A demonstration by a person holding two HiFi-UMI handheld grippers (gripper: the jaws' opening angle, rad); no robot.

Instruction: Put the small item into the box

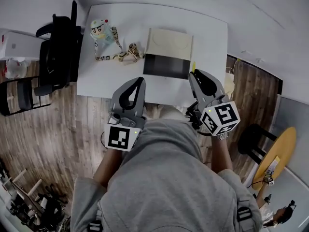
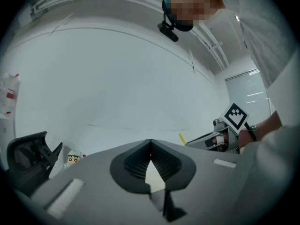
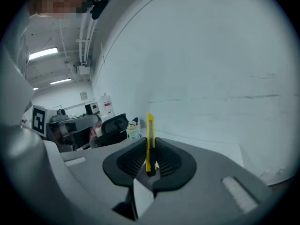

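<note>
Right tool (image 3: 150, 162) clamped on yellow utility knife (image 3: 149, 137), long axis along the jaws, tip pointing far | open box (image 1: 169, 43) on table (image 1: 208, 32) just left of knife tip (short leftward carry judged) | left tool (image 2: 150, 159) closed, empty, by box's near-left corner

The head camera is looking steeply down from high overhead onto the white table (image 1: 207, 37). Each gripper camera is riding low behind its own jaws, facing the far wall (image 2: 140, 78) — the left gripper view is catching the right gripper (image 2: 188, 144) at its right. All three views are sharing the figurine (image 1: 100, 30) at the table's far left.
</note>
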